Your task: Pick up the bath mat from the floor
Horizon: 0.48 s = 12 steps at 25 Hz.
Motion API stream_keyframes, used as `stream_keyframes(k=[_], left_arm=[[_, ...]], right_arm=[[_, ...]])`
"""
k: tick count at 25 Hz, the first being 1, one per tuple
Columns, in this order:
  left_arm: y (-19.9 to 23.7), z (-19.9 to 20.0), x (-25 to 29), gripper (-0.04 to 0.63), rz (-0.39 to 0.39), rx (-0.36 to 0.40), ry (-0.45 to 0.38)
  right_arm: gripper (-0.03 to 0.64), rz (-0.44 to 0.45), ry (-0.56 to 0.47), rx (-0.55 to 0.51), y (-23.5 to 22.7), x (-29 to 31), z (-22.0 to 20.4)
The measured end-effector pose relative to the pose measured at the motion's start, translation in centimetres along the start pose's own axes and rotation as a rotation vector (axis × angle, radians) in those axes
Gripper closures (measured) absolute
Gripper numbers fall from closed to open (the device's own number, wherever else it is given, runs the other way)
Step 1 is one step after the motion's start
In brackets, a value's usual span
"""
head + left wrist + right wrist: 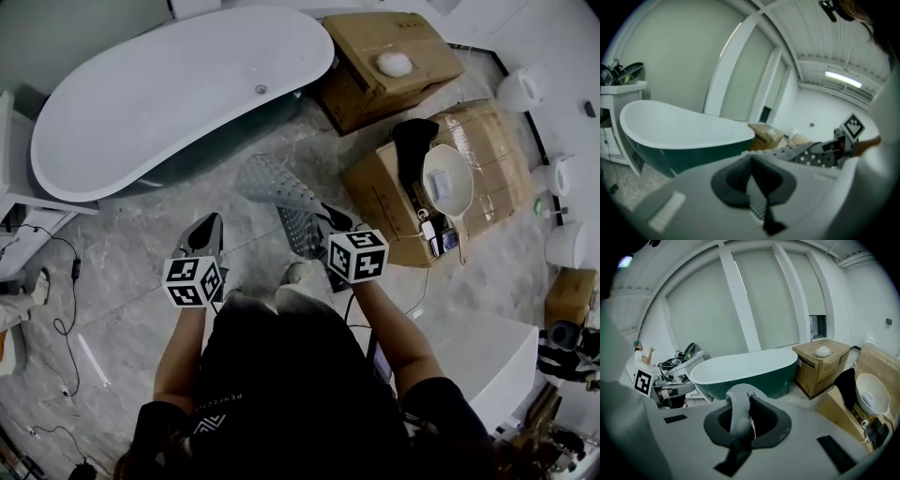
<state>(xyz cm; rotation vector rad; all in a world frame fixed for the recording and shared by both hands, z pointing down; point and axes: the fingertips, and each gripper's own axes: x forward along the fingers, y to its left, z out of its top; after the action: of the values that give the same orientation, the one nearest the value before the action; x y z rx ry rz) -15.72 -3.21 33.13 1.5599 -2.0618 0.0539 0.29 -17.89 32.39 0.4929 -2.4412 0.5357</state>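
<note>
Head view: bath mat [281, 192] raised off the floor [122, 244], grey and perforated, slung between left gripper [208, 230] and right gripper [328, 223], in front of the bathtub [178, 84]; lower end hanging near the person's shoes; grip itself not readable from above; cardboard box [384, 56] at upper right; nearer box carrying a white basin [446, 183].

Left gripper view: fingers [776, 180] pressed together on a thin dotted strip of mat; rest of mat running right toward the other gripper's marker cube [853, 125]; seen only here: ceiling strip light [843, 79].

Right gripper view: fingers [766, 420] pinching a thick rolled fold of mat; bathtub side-on, dark green beneath the white rim; boxes and basin plain at right, barely caught in the left gripper view.
</note>
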Motion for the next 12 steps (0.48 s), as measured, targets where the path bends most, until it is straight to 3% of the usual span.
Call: stream_keyframes(k=[12], left_arm=[[-1.0, 4.3, -1.2, 0.591, -0.009, 0.023, -0.084]], right_arm=[[0.606, 0.074, -0.051, -0.054, 3.4, -2.5, 2.0]])
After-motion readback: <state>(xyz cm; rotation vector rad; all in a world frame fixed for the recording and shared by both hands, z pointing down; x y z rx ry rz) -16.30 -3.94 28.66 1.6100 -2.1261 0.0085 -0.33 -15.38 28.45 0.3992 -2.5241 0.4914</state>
